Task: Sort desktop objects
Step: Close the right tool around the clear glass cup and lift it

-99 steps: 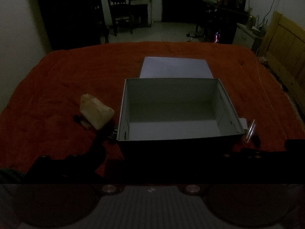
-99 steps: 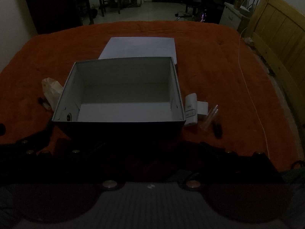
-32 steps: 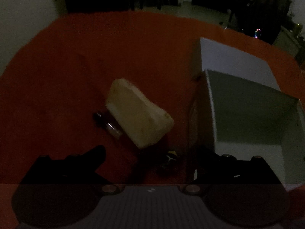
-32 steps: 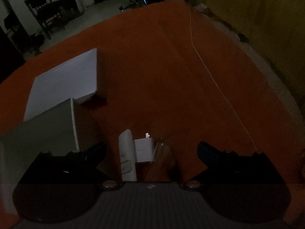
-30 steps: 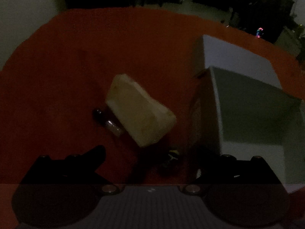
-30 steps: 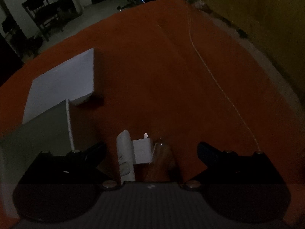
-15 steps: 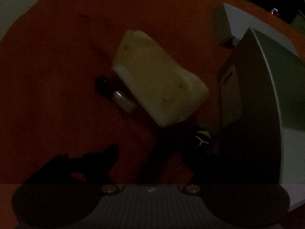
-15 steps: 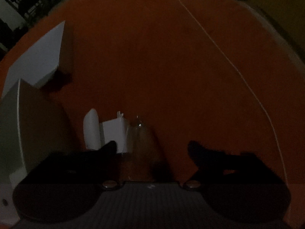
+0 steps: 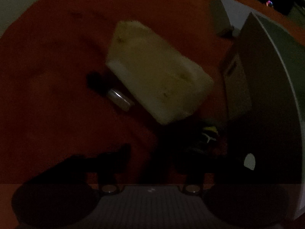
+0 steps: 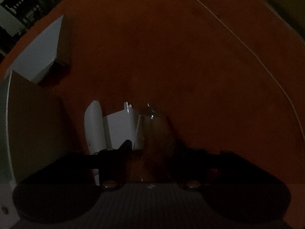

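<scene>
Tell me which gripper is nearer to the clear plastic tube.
Right. The right gripper is low over the clear plastic tube, fingers either side of it. The left gripper is on the box's other side, by the yellowish sponge block.

Right gripper (image 10: 152, 150) jaws straddle clear tube (image 10: 156, 131) beside white charger (image 10: 120, 127).

Both cams sit low over the red blanket (image 9: 47, 61), looking down and forward: left one close on the box's (image 9: 266, 80) left side, right one its right (box shared).
</scene>
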### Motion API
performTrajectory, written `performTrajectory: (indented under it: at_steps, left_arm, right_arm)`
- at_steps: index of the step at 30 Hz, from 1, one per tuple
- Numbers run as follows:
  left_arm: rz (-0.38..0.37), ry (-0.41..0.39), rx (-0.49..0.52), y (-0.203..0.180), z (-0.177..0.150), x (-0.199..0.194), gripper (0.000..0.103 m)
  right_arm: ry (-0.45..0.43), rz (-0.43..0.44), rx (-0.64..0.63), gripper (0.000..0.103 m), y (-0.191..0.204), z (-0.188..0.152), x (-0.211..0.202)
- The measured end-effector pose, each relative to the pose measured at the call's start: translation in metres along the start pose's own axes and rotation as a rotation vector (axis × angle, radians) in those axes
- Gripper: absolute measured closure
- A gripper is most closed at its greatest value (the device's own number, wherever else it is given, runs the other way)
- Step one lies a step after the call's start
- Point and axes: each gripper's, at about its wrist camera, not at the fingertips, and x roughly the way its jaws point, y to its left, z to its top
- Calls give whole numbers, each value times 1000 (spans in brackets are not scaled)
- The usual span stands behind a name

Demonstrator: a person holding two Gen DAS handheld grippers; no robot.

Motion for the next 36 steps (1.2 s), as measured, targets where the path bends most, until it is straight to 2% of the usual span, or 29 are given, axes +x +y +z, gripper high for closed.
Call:
performTrajectory:
  at_steps: [2, 3, 7, 12, 15, 21, 22, 25, 26, 29, 34, 36]
  left_arm:
    - [-23, 2, 1, 0, -2, 2, 84]
    - [-33, 3, 3, 0, -2, 3, 84]
    - [-64, 9, 16, -3, -3, 4, 91]
    - [-38, 19, 52, -7, -3, -2, 94]
    - [-29, 34, 78, -10, -3, 0, 94]
    - [-9, 64, 130, -14, -5, 3, 90]
    - [-6, 69, 139, -15, -5, 4, 86]
    - [14, 75, 154, -17, -6, 6, 65]
    - [13, 81, 160, -17, -7, 9, 63]
    - [-1, 94, 183, -20, -8, 14, 62]
    - [19, 113, 240, -27, -13, 26, 62]
    - [15, 112, 244, -27, -14, 29, 66]
  right_arm:
    - [-14, -18, -21, 52, 2, -2, 1]
    - [-23, -25, -29, 52, 3, -3, 1]
    - [-38, -21, -28, 63, 2, -3, -2]
    - [-17, 18, 57, 68, -10, 0, -6]
    - [-19, 15, 60, 68, -11, 1, -11]
    - [-15, 47, -1, 68, 2, -3, -20]
    - [-16, 45, -11, 68, 5, -4, -20]
    - [-12, 44, -10, 68, 6, -5, -18]
    - [-9, 42, -7, 68, 5, -5, -17]
    - [-1, 37, 6, 68, 2, -5, -14]
    - [-3, 45, 6, 68, 4, -6, -15]
    - [-3, 44, 3, 68, 4, -7, -15]
